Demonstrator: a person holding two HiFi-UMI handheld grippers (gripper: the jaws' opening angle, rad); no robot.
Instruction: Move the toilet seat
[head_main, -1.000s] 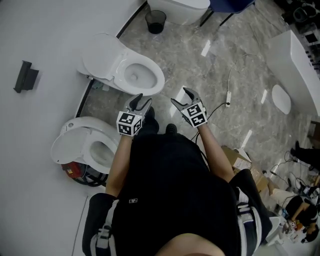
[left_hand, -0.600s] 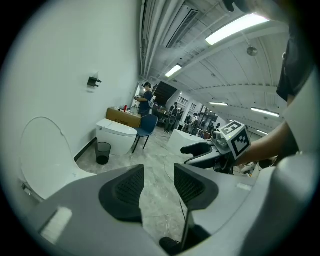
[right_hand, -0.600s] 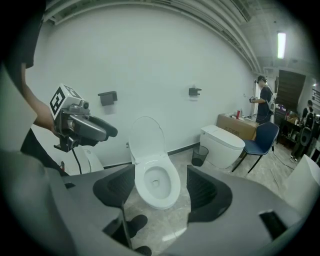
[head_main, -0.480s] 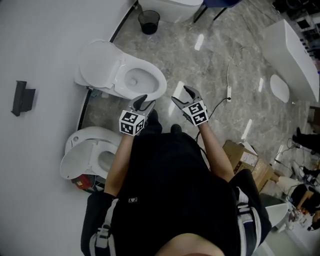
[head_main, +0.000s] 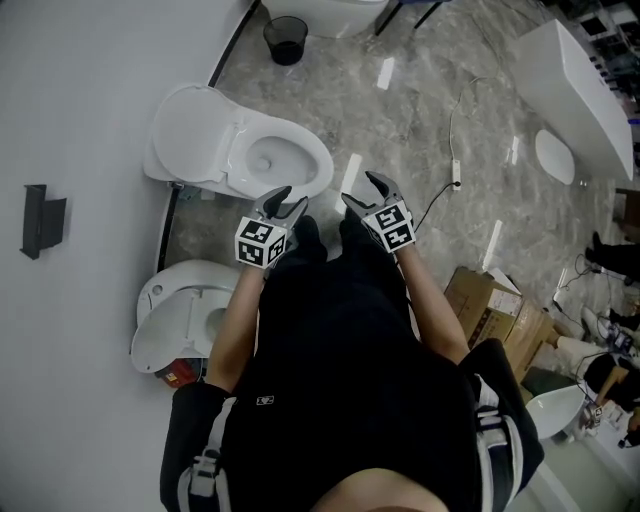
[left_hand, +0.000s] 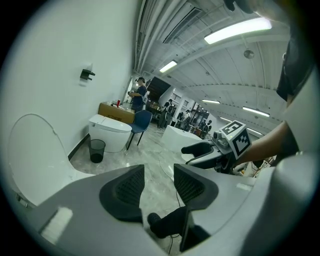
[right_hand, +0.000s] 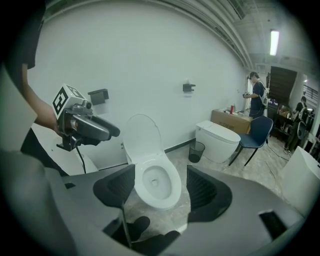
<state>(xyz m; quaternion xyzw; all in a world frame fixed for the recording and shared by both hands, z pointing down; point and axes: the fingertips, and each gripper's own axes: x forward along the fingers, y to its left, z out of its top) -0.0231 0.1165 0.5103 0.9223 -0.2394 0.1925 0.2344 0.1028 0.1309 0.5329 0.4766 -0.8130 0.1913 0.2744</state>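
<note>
A white toilet (head_main: 285, 160) stands by the wall, its lid (head_main: 195, 135) raised toward the wall; the right gripper view shows the toilet (right_hand: 156, 182) head-on with the lid (right_hand: 142, 134) upright. My left gripper (head_main: 283, 205) hovers just in front of the bowl's near rim, jaws apart and empty. My right gripper (head_main: 368, 195) is beside it to the right, jaws wide with nothing between them. In the left gripper view, the lid (left_hand: 35, 155) fills the left edge and the right gripper (left_hand: 210, 152) shows at the right. Neither gripper touches the toilet.
A second toilet (head_main: 185, 310) sits at the lower left by my left arm. A black bin (head_main: 285, 40) and another toilet (right_hand: 220, 140) stand farther along the wall, with a blue chair (right_hand: 257, 132). A cable (head_main: 455, 150) and cardboard boxes (head_main: 490, 300) lie to the right.
The person has stepped toward the toilet, so both grippers now sit closer to the bowl's front rim. Jaws look unchanged.
</note>
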